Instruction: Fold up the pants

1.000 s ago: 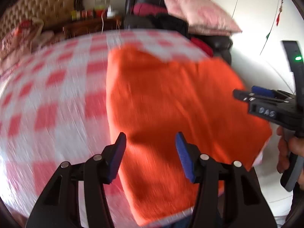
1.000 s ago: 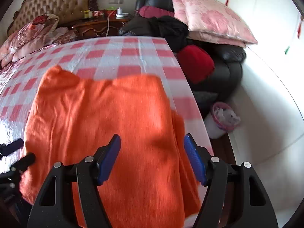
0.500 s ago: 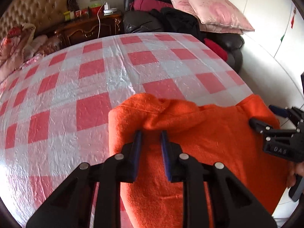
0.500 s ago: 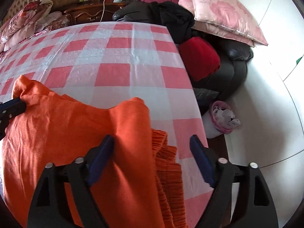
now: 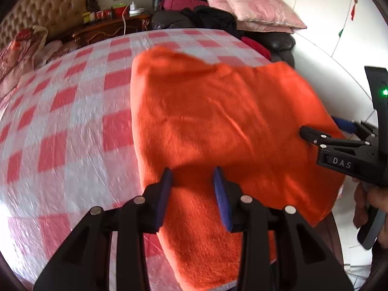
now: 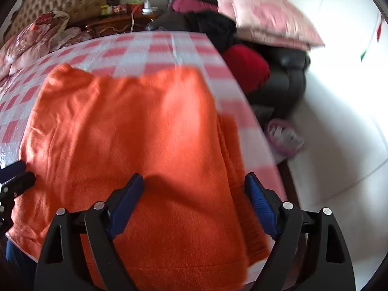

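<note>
The orange pants (image 5: 218, 126) are lying folded on the checked counter (image 5: 72, 126), near its right edge; the left gripper (image 5: 192, 194) is hovering partly spread over the near fold, pinching nothing; the right gripper (image 6: 194, 198) is hanging wide apart above the cloth; the next fold is calling for pinching both layers squarely, then aligning edges.

A red-and-white checked cloth (image 5: 72, 111) is spread over the surface. Beyond its far edge a dark wooden cabinet (image 5: 109, 28) is seen, with a tufted headboard (image 5: 48, 12) to the left. A black leather sofa (image 6: 286, 77) stands right of the surface, topped by pink pillows (image 5: 249, 4); a red cushion (image 6: 245, 68) leans against it.
</note>
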`<state>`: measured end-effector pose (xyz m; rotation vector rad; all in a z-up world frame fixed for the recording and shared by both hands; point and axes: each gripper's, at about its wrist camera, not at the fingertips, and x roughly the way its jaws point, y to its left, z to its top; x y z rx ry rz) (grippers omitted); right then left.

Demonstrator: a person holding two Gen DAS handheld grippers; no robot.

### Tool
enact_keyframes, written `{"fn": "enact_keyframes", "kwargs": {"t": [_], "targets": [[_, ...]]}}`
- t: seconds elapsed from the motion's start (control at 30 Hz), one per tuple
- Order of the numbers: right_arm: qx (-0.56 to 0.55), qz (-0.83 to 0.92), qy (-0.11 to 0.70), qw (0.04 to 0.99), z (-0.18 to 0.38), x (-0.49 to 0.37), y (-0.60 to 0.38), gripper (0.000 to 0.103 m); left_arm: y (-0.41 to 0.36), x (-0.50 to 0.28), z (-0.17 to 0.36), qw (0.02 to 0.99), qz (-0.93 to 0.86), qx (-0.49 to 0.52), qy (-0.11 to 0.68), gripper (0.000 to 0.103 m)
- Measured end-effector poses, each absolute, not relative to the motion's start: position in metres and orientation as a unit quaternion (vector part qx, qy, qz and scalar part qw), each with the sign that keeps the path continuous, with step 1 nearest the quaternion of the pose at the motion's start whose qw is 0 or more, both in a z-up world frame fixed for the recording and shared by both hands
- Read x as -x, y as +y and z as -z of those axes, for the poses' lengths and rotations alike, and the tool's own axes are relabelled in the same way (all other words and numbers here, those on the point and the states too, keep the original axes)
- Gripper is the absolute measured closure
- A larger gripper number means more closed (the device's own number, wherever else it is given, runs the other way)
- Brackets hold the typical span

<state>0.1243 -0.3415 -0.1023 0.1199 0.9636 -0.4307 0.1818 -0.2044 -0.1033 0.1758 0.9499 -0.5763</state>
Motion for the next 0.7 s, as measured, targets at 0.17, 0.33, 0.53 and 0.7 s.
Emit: {"fn": "enact_keyframes", "kwargs": {"t": [0.17, 0.33, 0.53, 0.7], "targets": [[-0.064, 0.213, 0.447, 0.867, 0.079, -0.113, -0.334, 0.021, -0.194, -0.174, 0.085, 0.855, 0.262, -0.066, 0.442, 0.051], [-0.059, 0.215, 0.437, 0.872, 0.056, -0.081, -0.304, 0.017, -0.184, -0.149, 0.06, 0.868, 0.25, -0.065, 0.425, 0.031], [-0.047, 0.226, 0.406, 0.884, 0.021, -0.03, -0.273, 0.016, -0.171, -0.109, 0.034, 0.867, 0.249, -0.04, 0.43, 0.004], [-0.061, 0.238, 0.374, 0.894, -0.006, 0.011, -0.263, 0.015, -0.165, -0.075, 0.012, 0.868, 0.236, -0.039, 0.435, 0.002]]}}
